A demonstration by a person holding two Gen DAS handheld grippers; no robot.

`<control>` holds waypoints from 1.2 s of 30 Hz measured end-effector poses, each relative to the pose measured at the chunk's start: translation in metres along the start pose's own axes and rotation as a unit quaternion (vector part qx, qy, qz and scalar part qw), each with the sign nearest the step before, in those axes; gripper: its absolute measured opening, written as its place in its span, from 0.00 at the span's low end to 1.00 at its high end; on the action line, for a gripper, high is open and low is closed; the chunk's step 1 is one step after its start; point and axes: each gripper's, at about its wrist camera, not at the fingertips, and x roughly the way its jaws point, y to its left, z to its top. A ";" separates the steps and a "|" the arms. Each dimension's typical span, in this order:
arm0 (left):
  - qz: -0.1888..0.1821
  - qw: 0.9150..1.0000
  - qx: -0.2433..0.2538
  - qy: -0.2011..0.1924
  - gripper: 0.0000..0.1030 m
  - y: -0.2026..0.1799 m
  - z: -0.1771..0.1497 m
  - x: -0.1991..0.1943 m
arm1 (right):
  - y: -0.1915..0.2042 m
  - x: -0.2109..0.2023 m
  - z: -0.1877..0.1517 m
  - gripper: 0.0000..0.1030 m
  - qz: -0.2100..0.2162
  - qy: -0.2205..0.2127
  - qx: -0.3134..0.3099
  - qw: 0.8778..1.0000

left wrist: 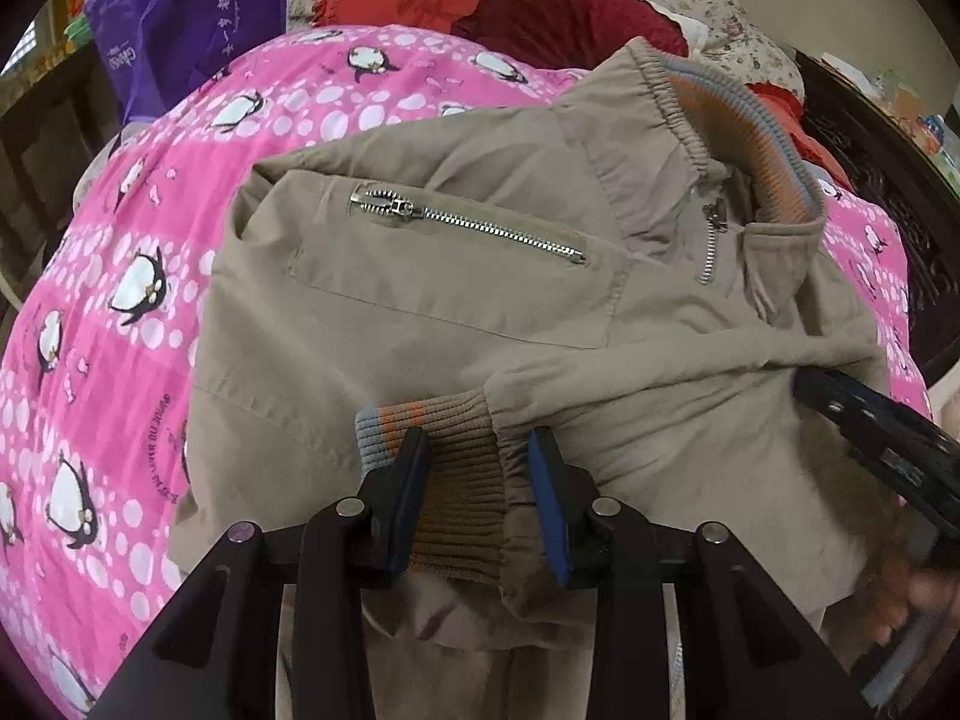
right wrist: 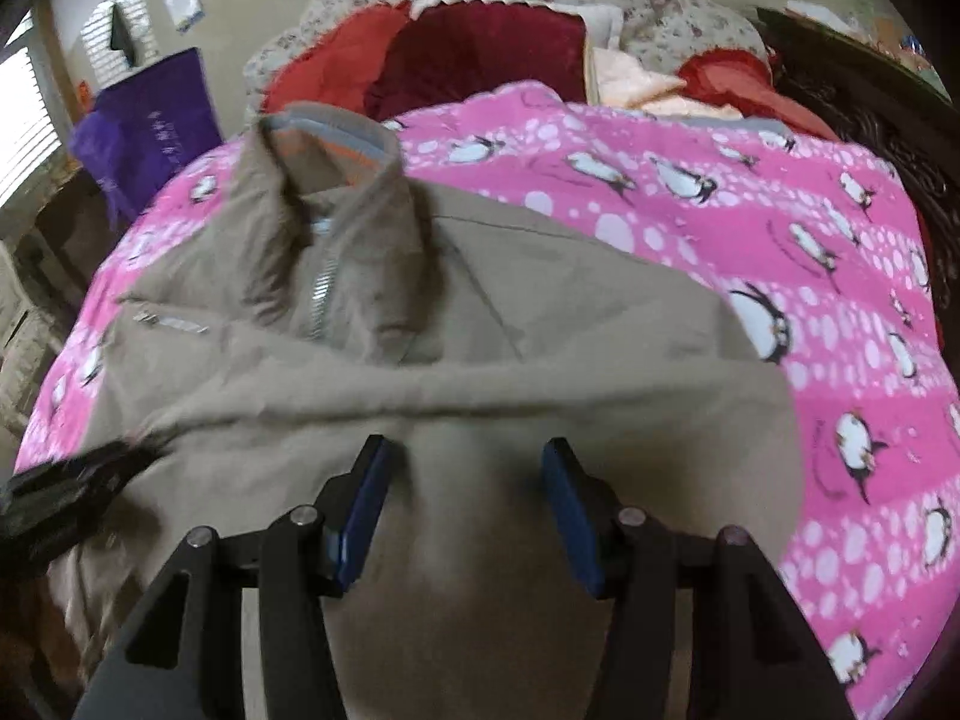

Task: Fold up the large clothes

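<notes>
Khaki jacket (left wrist: 456,312) lies front-up on the bed (left wrist: 108,276) with its pink penguin cover, collar (left wrist: 750,120) at the far end from both grippers, hem end nearest them, so its long axis runs straight away from the grippers. Left gripper (left wrist: 480,450) is at a narrow gap, holding the ribbed cuff (left wrist: 462,480) of a sleeve; the cuff sits between the pads and looks pinched on both sides. That sleeve (left wrist: 660,378) stretches from the cuff off to the right of the left gripper, lying crosswise over the jacket front, below the chest zip pocket (left wrist: 468,228). Right gripper (right wrist: 468,456) is about half wide, nothing between the pads, hovering over plain fabric of the jacket's right half, with the sleeve fold (right wrist: 480,384) just ahead of its tips; contact with the cloth cannot be told, view is blurred. Left gripper shows at the far left of the right view, right gripper at the far right of the left view, so they are near each other, side by side. Judgement: the left is the one placed for the sleeve fold; the cuff would go across, toward the left gripper's own left, while the right, nearer the free side, can pin or grab next.
</notes>
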 end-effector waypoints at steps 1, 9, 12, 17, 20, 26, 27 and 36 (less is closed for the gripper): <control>-0.001 1.000 -0.001 0.001 0.21 0.000 0.001 0.001 | -0.001 0.009 0.003 0.53 -0.006 0.008 0.003 1.000; 0.000 1.000 0.000 -0.002 0.21 -0.001 0.002 0.002 | -0.003 -0.041 -0.012 0.54 0.006 -0.006 -0.010 1.000; 0.001 1.000 0.001 -0.003 0.21 -0.001 0.001 0.000 | -0.010 -0.067 -0.034 0.60 0.006 -0.016 -0.024 1.000; 0.003 1.000 0.000 -0.007 0.21 -0.002 -0.004 -0.009 | -0.030 -0.063 -0.068 0.60 -0.058 0.006 -0.022 0.998; 0.005 1.000 0.006 -0.009 0.21 -0.002 -0.008 -0.019 | -0.046 -0.042 -0.079 0.65 -0.045 0.037 0.006 0.998; 0.006 1.000 0.019 -0.016 0.21 0.016 -0.027 -0.053 | -0.050 -0.086 -0.078 0.65 -0.028 0.008 0.022 0.999; 0.005 1.000 0.018 -0.015 0.21 0.020 -0.030 -0.056 | -0.053 -0.095 -0.078 0.65 -0.029 0.004 0.022 0.999; 0.023 1.000 0.000 -0.007 0.21 0.076 -0.083 -0.089 | -0.088 -0.121 -0.121 0.71 -0.055 0.024 0.040 0.997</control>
